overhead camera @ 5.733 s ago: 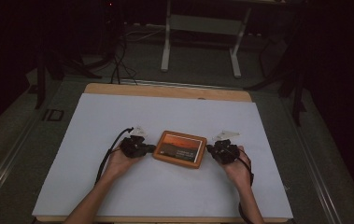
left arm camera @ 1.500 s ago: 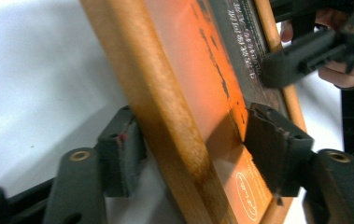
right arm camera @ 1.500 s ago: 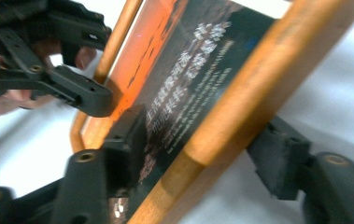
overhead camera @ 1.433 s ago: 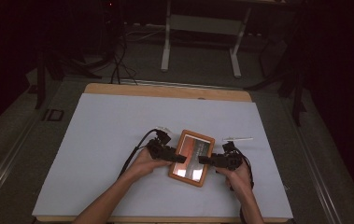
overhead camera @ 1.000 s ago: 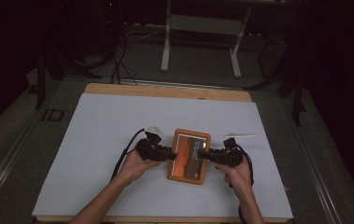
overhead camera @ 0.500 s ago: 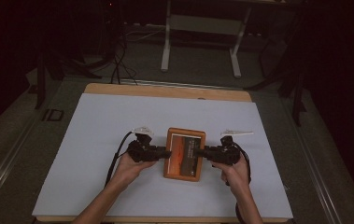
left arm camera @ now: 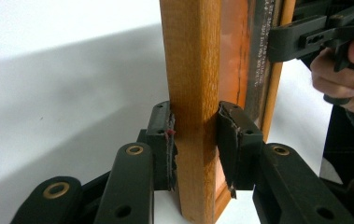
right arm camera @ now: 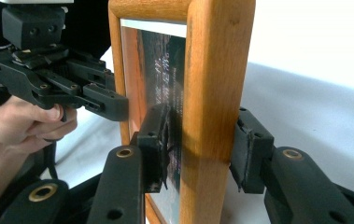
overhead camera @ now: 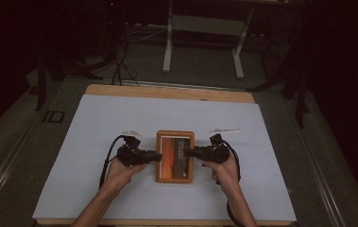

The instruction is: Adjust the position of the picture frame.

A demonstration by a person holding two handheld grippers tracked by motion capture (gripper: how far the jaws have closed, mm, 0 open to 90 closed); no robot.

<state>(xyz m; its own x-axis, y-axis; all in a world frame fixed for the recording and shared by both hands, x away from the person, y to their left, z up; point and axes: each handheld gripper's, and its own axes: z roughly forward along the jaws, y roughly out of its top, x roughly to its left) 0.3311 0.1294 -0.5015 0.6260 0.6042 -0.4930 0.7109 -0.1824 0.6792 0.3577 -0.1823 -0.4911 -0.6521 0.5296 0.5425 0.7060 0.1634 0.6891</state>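
Both tongs are clamping the same thing right now: the left gripper (overhead camera: pixel 156 156) is pinching the near-left side rail of the wooden picture frame (overhead camera: pixel 175 156), jaws partly closed with both pads pressing flat on the wood in the left gripper view (left arm camera: pixel 194 112). Across from it, the right gripper (overhead camera: pixel 189 152) is straddling the opposite rail (right arm camera: pixel 214 93), one pad sitting against the glass side, the other looking a touch off the wood, so that hold is looking the weaker one. The frame is sitting upright in portrait over the middle of the white table sheet (overhead camera: pixel 96 123), between the two hands. Beyond it, two small pale scraps (overhead camera: pixel 225 130) are lying on the sheet, well apart from the work.

Here's the worry: if the two hands are drifting at different rates, the frame could be twisting out of that looser right-hand bite and tipping over, and a pad bearing on the glass could be slipping or scuffing it.
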